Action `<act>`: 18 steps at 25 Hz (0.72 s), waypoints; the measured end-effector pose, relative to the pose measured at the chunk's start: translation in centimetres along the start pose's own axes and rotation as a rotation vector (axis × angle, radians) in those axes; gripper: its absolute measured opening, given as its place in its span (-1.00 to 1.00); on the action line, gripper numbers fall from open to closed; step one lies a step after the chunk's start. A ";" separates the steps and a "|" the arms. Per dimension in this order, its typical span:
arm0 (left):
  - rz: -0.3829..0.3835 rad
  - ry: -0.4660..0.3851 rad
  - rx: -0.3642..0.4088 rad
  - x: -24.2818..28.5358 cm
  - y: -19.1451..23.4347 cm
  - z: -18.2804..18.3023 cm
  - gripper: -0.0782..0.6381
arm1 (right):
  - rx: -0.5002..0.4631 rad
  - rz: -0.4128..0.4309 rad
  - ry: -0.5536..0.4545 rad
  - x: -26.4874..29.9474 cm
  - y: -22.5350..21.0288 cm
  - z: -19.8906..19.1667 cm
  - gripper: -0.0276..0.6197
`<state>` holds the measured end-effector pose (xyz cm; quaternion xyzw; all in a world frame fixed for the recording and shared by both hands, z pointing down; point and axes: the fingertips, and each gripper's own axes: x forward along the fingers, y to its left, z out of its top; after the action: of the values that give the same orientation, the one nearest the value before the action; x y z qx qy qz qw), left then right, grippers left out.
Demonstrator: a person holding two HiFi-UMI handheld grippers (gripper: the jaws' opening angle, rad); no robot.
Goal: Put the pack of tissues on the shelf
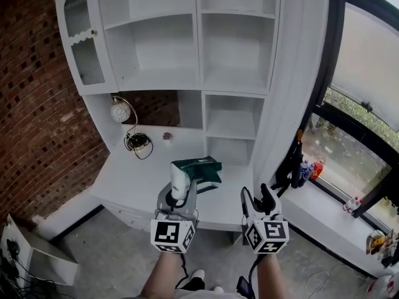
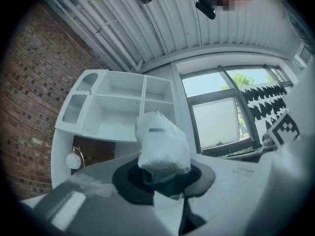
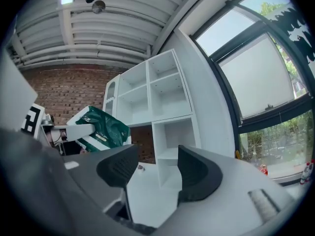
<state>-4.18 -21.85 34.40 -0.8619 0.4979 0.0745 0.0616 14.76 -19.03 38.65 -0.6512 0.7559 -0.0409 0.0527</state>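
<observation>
The pack of tissues (image 1: 194,174) is green and white and is held in the air over the white desk, in front of the shelf unit (image 1: 199,61). My left gripper (image 1: 179,190) is shut on its white end, which fills the middle of the left gripper view as a crinkled plastic bulge (image 2: 161,146). From the right gripper view the pack (image 3: 103,128) shows at the left, clamped by the other gripper. My right gripper (image 1: 260,199) hangs open to the right of the pack, nothing between its dark pads (image 3: 197,173).
The white shelf unit has several bare cubbies (image 1: 230,120) and a glass-fronted door (image 1: 84,39) at the left. A round clock (image 1: 120,111), a coiled black cable (image 1: 137,143) and a small object (image 1: 166,136) sit at the desk's back. Bottles (image 1: 308,168) stand on the window sill, right.
</observation>
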 end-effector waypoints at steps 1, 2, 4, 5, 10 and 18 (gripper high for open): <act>-0.014 -0.002 0.002 0.9 0.4 0.0 -0.49 | 0.001 -0.010 -0.006 0.8 -0.1 0.1 -0.13; -0.027 -0.004 0.002 1.7 0.9 -0.1 -0.49 | 0.003 -0.019 -0.013 1.6 -0.1 0.3 -0.13; -0.047 -0.008 -0.001 3.2 2.0 0.0 -0.49 | 0.002 -0.035 -0.025 3.0 0.0 0.7 -0.13; -0.056 -0.012 -0.004 4.0 2.5 0.0 -0.49 | 0.001 -0.044 -0.030 3.7 0.0 0.9 -0.13; -0.117 -0.015 -0.033 6.9 4.1 -0.8 -0.49 | 0.010 -0.082 -0.032 6.4 0.1 1.0 -0.13; -0.162 0.008 -0.096 9.9 5.1 -3.3 -0.49 | 0.014 -0.121 -0.021 8.7 -0.6 0.6 -0.13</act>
<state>-3.48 -33.34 35.60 -0.9015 0.4228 0.0896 0.0240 14.17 -27.69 37.95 -0.6958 0.7142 -0.0422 0.0625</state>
